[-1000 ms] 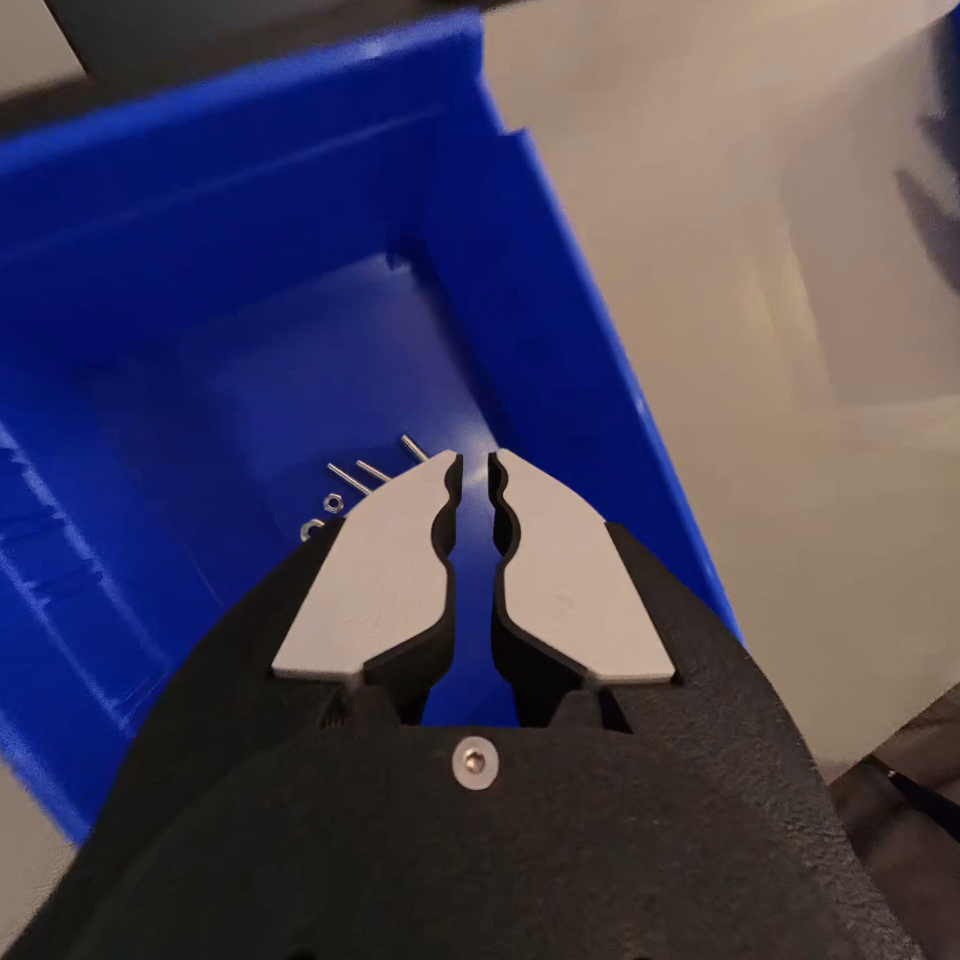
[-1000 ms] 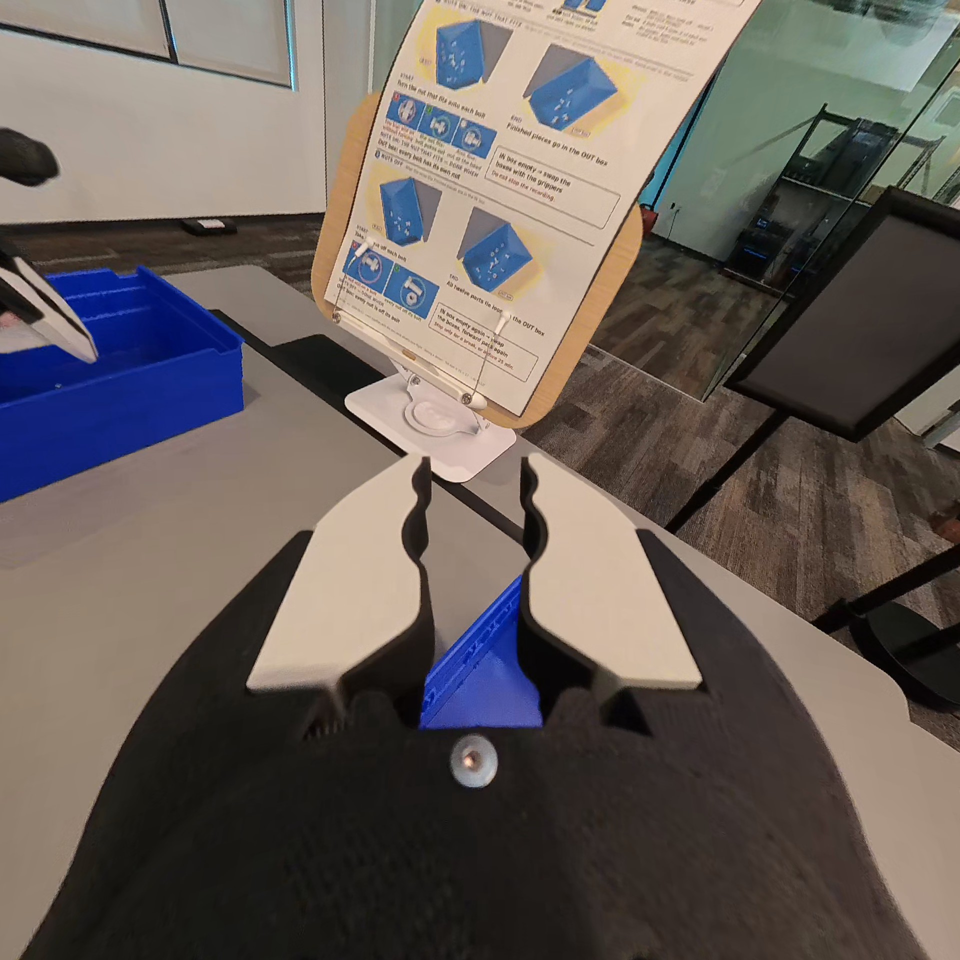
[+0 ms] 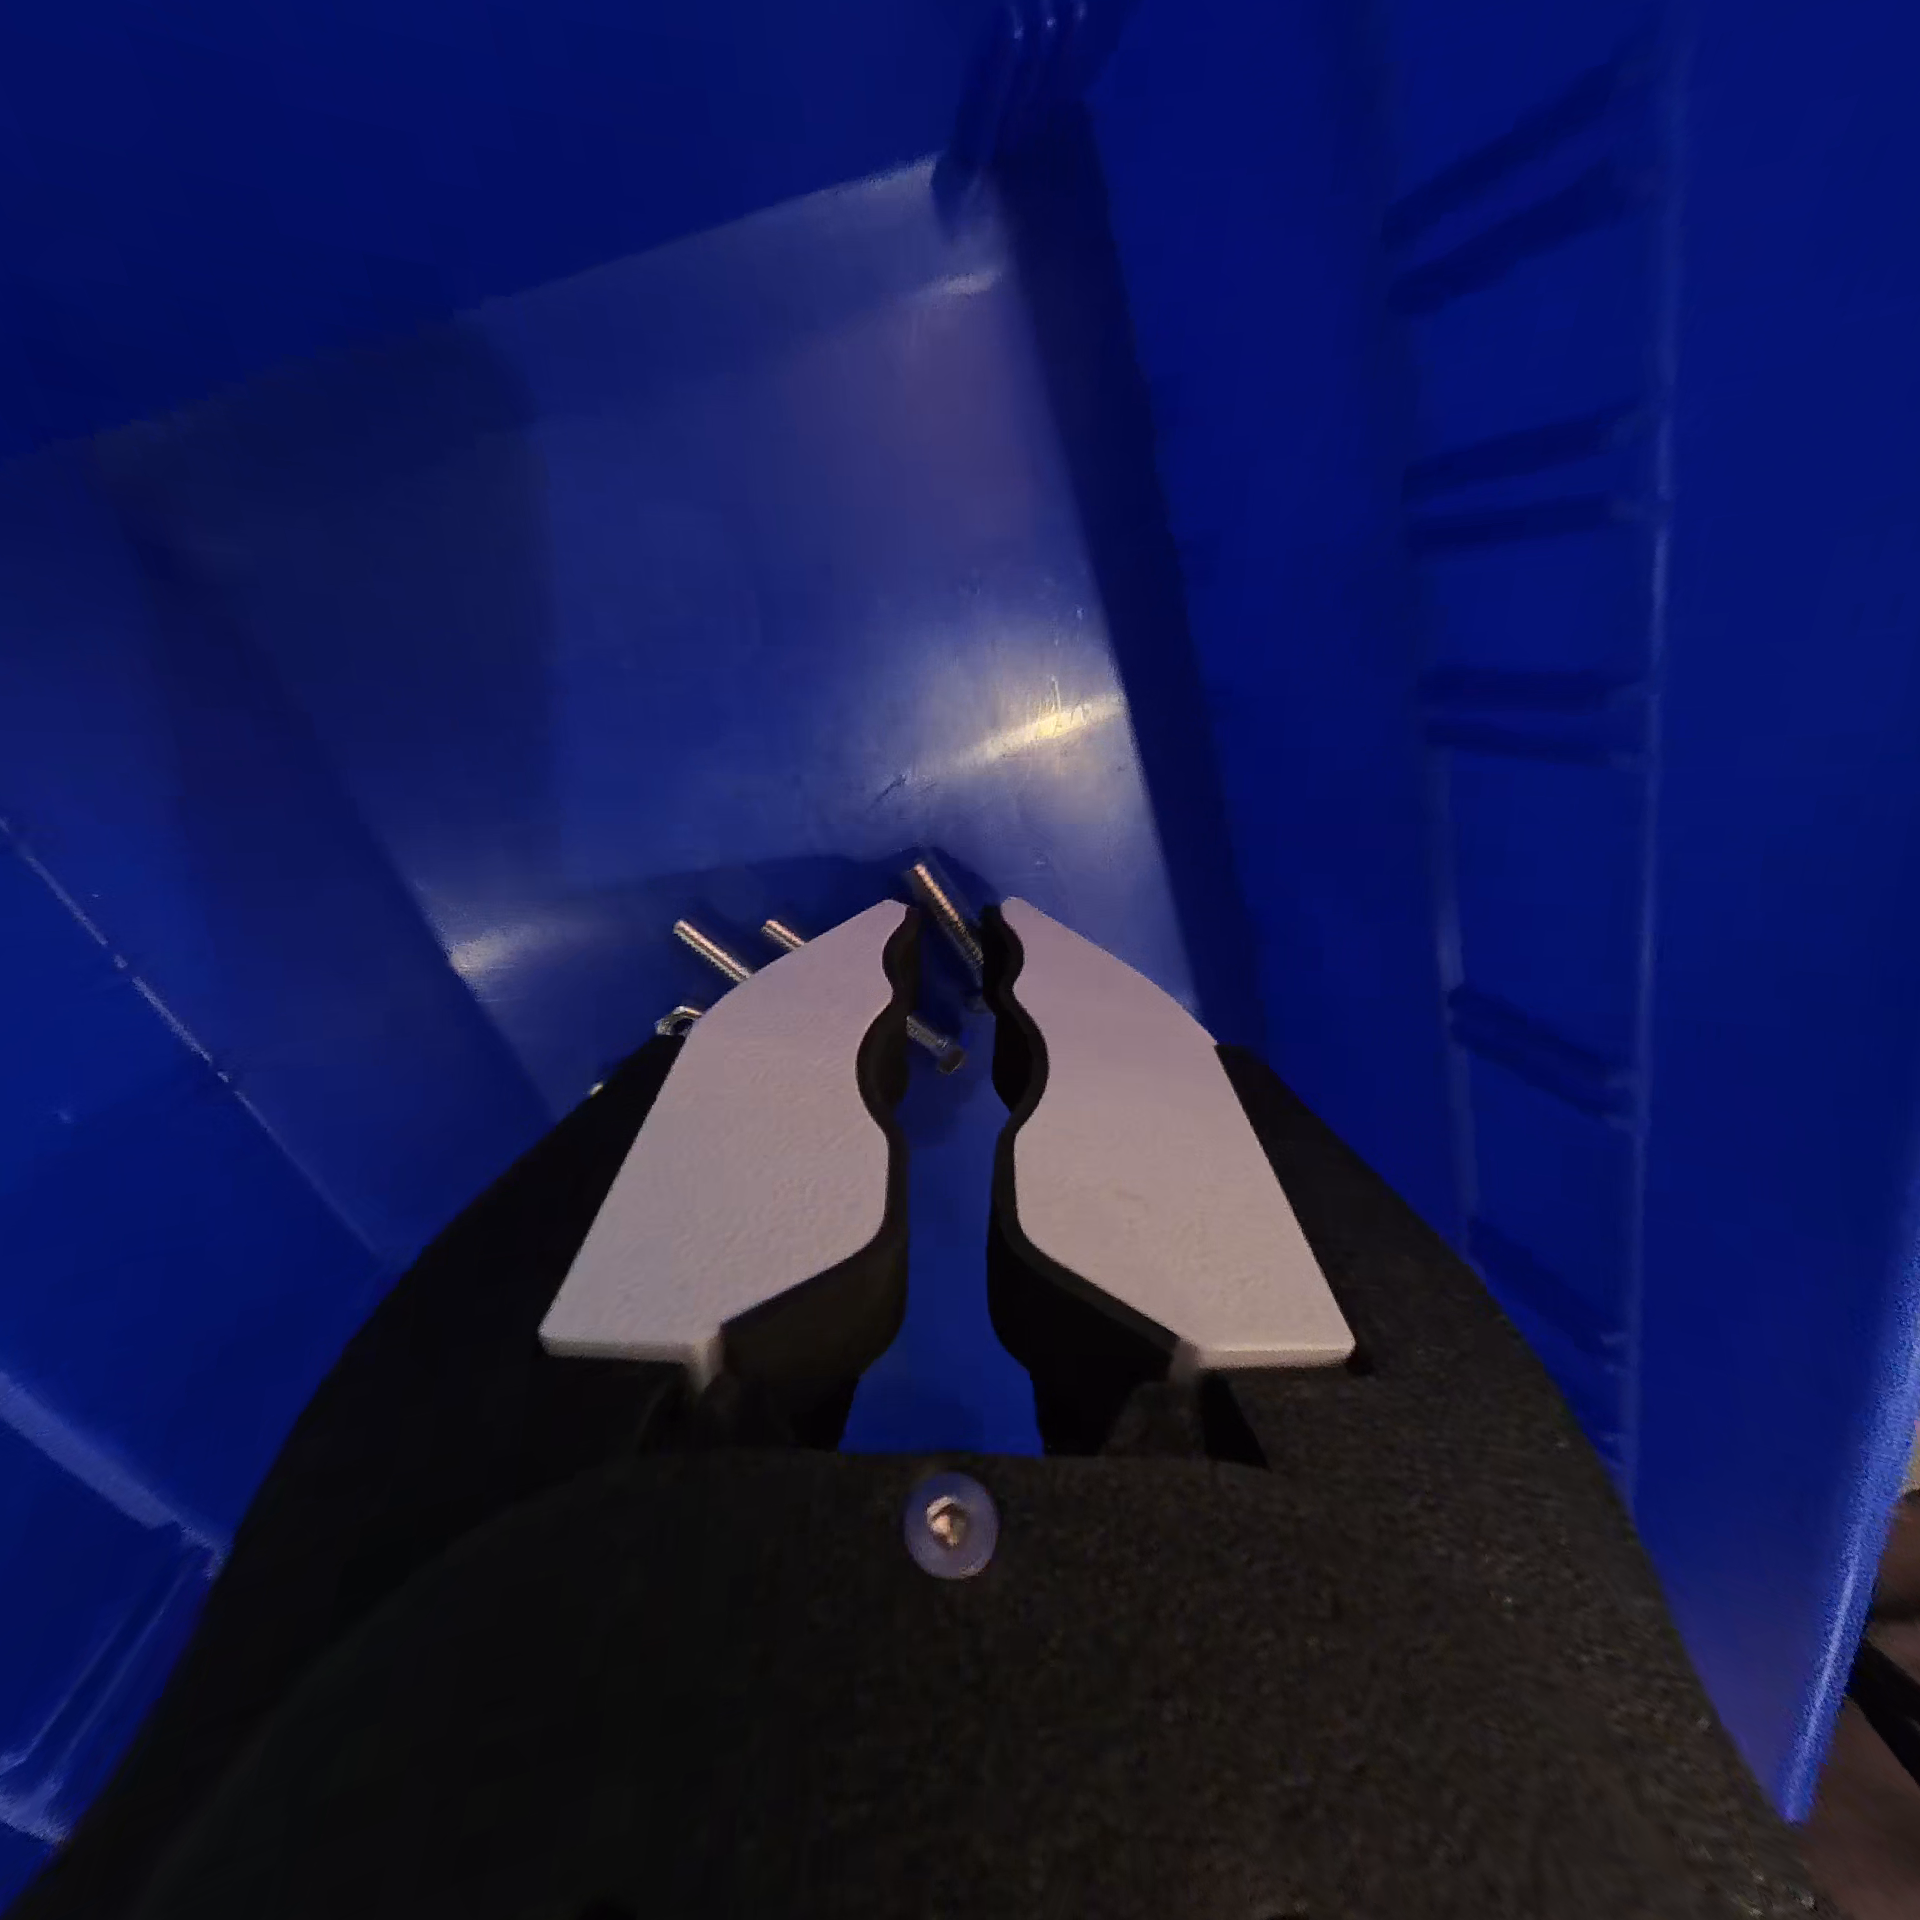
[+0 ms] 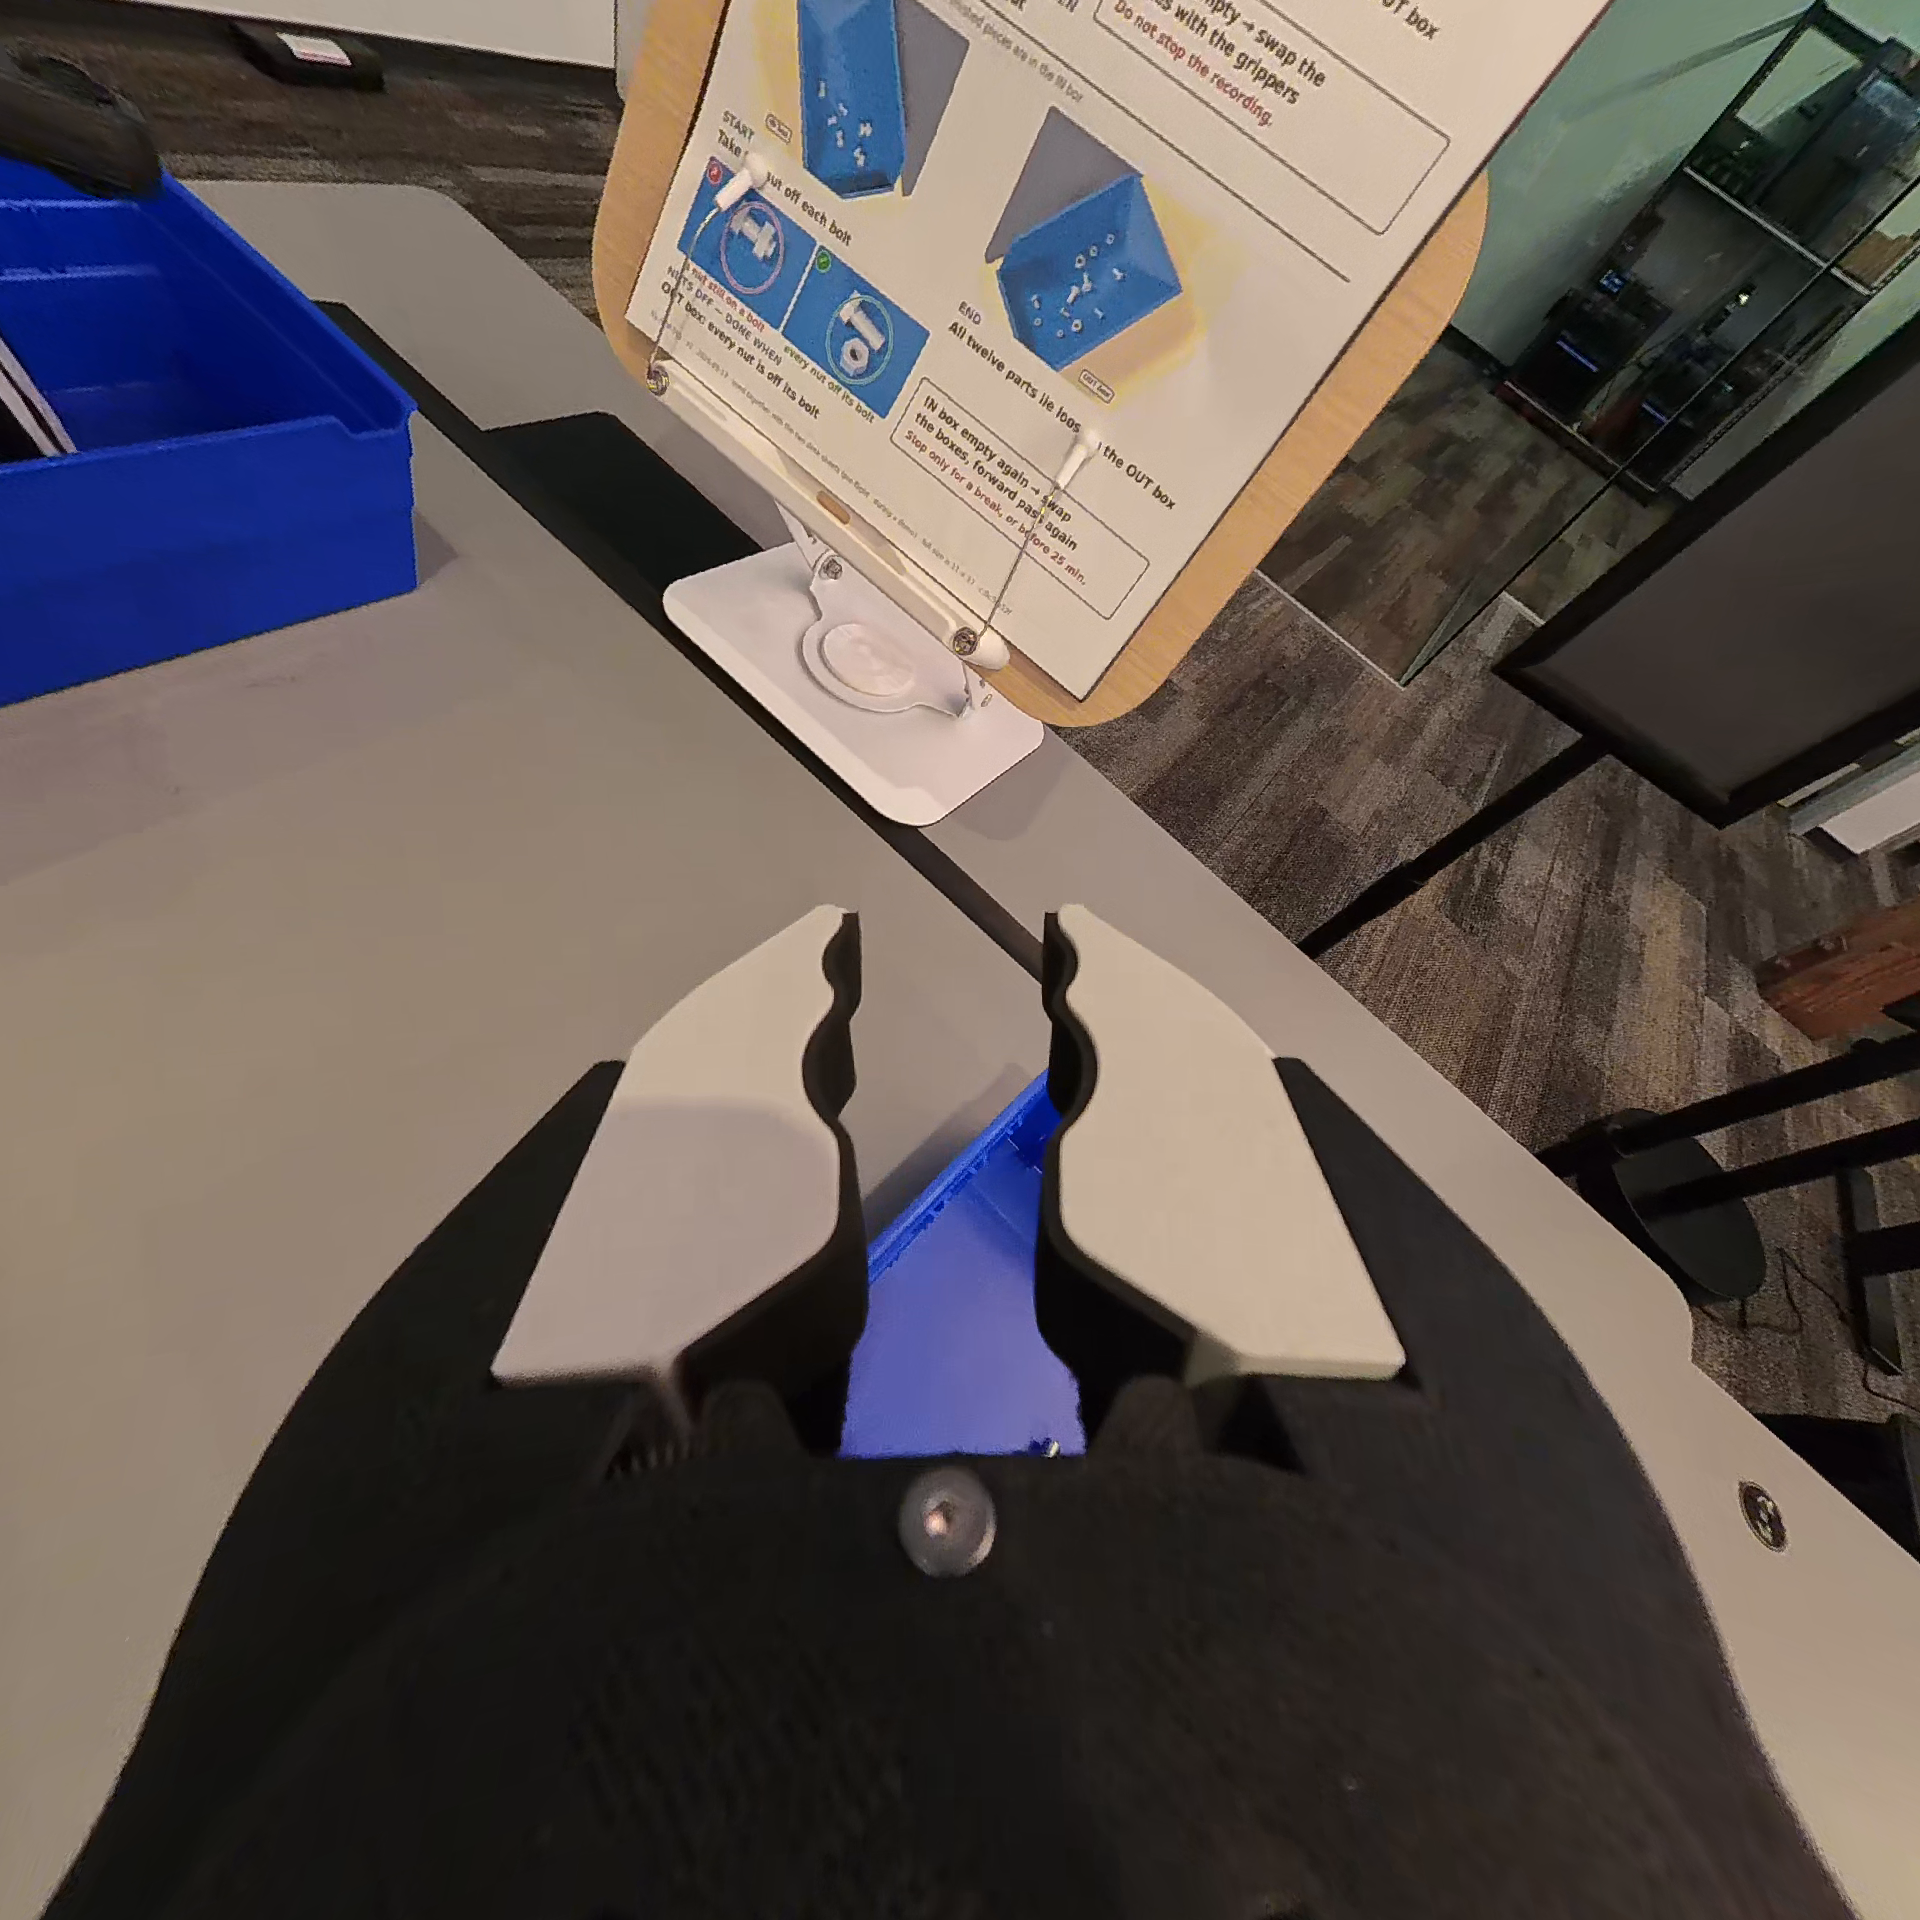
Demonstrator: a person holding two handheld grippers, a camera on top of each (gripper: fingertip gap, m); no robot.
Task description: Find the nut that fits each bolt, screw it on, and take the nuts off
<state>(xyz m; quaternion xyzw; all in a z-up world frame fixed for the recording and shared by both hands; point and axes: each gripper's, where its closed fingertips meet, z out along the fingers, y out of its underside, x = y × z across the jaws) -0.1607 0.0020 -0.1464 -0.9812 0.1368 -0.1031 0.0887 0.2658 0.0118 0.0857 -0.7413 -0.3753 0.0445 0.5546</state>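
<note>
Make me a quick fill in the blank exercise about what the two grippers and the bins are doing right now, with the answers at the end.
1. The left gripper reaches inside a bin whose colour is ____.
2. Between the left gripper's tips lies a thin metal ____.
3. The right gripper is open and holds ____.
4. Beyond the right gripper, a white stand on the grey table holds an instruction ____.

Answers: blue; bolt; nothing; sheet
</note>
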